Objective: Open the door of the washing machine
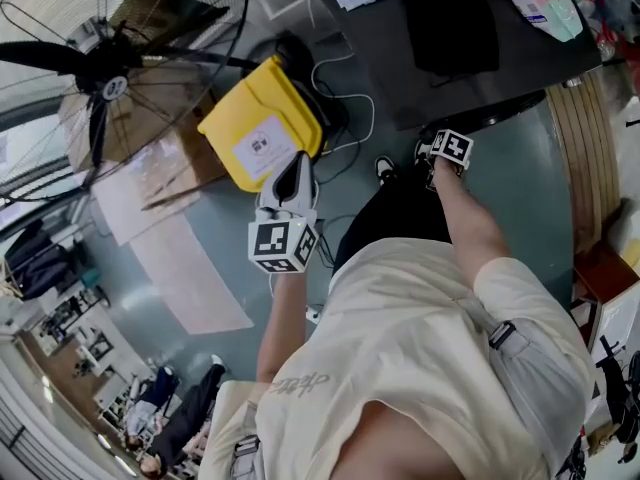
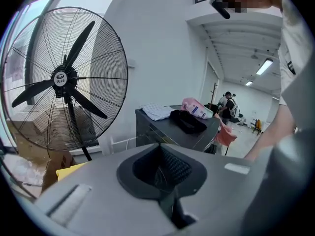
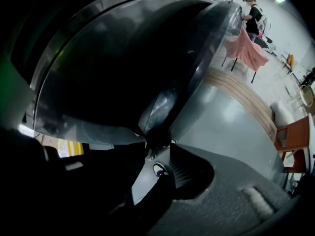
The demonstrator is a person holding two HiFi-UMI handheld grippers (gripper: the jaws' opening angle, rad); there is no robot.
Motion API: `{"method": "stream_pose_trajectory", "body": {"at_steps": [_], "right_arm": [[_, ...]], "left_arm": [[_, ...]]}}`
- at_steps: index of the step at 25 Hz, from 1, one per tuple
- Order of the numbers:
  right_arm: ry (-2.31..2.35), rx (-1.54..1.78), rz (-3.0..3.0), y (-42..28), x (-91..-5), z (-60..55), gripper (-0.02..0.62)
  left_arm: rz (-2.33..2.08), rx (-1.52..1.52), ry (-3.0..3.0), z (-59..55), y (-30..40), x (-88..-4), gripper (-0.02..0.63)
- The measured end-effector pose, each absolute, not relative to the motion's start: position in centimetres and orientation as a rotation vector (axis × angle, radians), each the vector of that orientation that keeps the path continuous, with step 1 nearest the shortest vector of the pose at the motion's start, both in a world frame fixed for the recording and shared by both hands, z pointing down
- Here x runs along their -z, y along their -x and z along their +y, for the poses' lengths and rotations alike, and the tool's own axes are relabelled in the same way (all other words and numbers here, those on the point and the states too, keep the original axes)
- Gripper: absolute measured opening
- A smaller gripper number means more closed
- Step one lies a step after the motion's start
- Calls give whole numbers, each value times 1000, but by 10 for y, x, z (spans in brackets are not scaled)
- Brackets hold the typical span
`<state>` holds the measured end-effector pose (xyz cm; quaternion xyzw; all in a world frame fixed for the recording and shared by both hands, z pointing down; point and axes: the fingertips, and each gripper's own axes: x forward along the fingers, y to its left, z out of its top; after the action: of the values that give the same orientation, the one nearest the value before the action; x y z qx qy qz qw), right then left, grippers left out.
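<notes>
Smoked-glass round washing machine door (image 3: 123, 73) with a chrome ring sits off right of the yellow plastic box (image 1: 262, 128), and the right gripper (image 3: 158, 142) looks clamped shut on its rim — stiff, hinged, slick glass, so I'd pull at that rim, not the bowl. The left gripper (image 2: 165, 173) hangs just beside that box, jaws closed on nothing.

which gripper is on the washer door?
The right gripper, clamped on the rim of the washing machine door. The left gripper is shut on nothing, pointing toward the fan.
</notes>
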<state>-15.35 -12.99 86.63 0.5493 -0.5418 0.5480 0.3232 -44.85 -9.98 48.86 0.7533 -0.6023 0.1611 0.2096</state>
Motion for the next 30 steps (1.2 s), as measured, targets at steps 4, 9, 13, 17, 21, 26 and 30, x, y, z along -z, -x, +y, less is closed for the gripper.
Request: {"method": "stream_pose_trajectory", "body": {"at_steps": [4, 9, 13, 17, 21, 26, 30], "right_arm": [[-1449, -1434, -1429, 147, -871, -119, 155], [-1439, -1418, -1404, 132, -874, -96, 147], [-1466, -1402, -1381, 117, -872, -78, 129], [-1509, -1415, -1332, 99, -875, -56, 109], [-1554, -1428, -1273, 78, -879, -37, 92], [-1596, -1449, -1206, 49, -882, -17, 78], [-1592, -1450, -1134, 23, -879, 3, 69]], "left_arm": [[-1645, -445, -2123, -101, 448, -490, 17], [-1578, -451, -2184, -106, 440, -491, 17], [-1534, -446, -2223, -108, 436, -492, 17], [-1483, -460, -2241, -107, 434, -505, 17], [-1432, -461, -2263, -111, 425, -514, 17], [-1371, -473, -2288, -109, 409, -520, 17], [-1352, -493, -2297, -111, 397, -523, 17]]}}
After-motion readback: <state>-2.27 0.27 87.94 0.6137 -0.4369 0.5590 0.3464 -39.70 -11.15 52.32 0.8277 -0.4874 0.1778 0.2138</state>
